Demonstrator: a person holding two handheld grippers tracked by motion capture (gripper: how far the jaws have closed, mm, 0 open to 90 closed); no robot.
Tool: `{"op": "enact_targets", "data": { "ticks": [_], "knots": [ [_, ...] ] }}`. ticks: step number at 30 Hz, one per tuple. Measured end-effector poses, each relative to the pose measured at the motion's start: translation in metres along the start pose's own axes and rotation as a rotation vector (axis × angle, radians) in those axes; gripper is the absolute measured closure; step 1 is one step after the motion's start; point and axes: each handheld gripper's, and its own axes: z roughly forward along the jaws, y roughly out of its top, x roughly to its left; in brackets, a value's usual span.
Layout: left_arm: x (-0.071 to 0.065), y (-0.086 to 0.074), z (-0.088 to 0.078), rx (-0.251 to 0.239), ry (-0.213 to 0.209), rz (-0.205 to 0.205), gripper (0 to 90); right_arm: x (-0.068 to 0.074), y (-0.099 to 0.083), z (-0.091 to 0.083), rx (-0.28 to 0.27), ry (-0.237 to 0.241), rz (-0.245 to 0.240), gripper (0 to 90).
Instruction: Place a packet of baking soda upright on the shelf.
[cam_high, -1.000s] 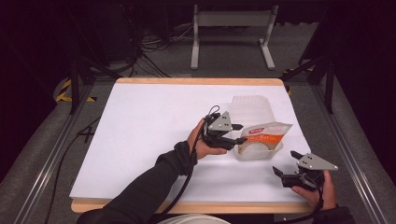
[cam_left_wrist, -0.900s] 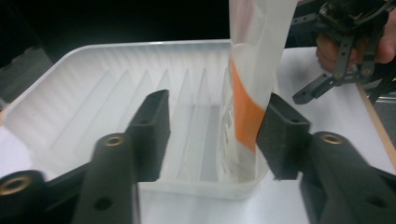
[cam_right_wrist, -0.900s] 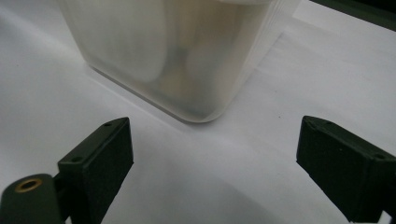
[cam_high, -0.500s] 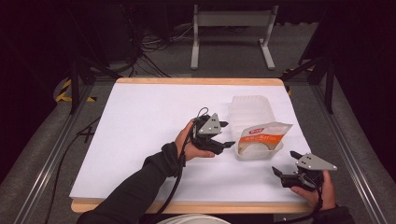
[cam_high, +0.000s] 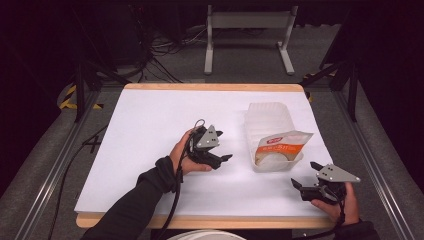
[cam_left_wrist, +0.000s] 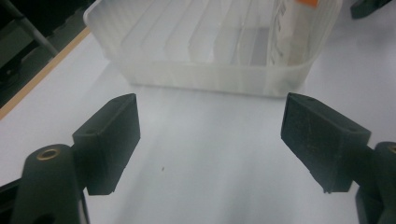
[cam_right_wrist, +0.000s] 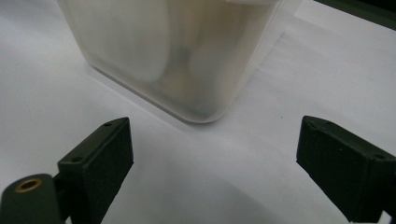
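Left claw (cam_high: 224, 159) has pulled back leftward from the bin (cam_high: 272, 120) since the earlier frames, where it sat at the pouch (cam_high: 281, 150); now it rests over bare desk (cam_high: 150, 130), apart from the bin; its jaws have just been opening and stand wide, nothing between them; left gripper view confirms, bare sheet between the jaws, bin wall (cam_left_wrist: 210, 74) ahead but not touching. Pouch stays put in the near end of the bin, leaning on the rim, orange label up; bin sits on the right half of the desk. Reads as a release: pouch dropped in, placing step likely done, left hand retreating. Right claw (cam_high: 306, 175) unmoved near the front right corner of the desk, jaws spread, empty; right gripper view has a bin corner (cam_right_wrist: 201, 93) ahead, white contents blurred behind the wall. Room: wide free desk on the left and far side; bin close to the right edge, right hand (cam_high: 335, 202) close to the front edge, little slack there; far end of the bin looks free, ribbed slots visible.
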Motion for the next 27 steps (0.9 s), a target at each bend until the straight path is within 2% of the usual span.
{"op": "enact_targets", "data": {
  "ticks": [2,5,8,11,16,27],
  "knots": [
    [0.003,-0.01,-0.008,0.024,0.026,0.004,17.7,0.0,0.0,0.0,-0.001,-0.001,-0.002,11.5],
    [0.006,-0.016,-0.014,0.039,0.044,0.002,17.1,0.0,0.0,0.0,0.0,-0.002,-0.002,11.5],
    [0.01,-0.027,-0.026,0.054,0.068,-0.017,16.3,0.0,0.0,0.0,-0.001,-0.003,-0.002,11.5],
    [0.012,-0.036,-0.037,0.076,0.107,-0.005,15.9,0.0,0.001,0.0,0.0,-0.003,-0.005,11.5],
    [0.01,-0.053,-0.056,0.096,0.128,-0.013,14.7,0.002,0.002,0.0,-0.003,-0.004,-0.013,11.5],
    [0.003,-0.09,-0.083,0.132,0.162,-0.039,14.0,0.002,0.003,-0.001,-0.003,-0.007,-0.018,11.4]
  ]
}}
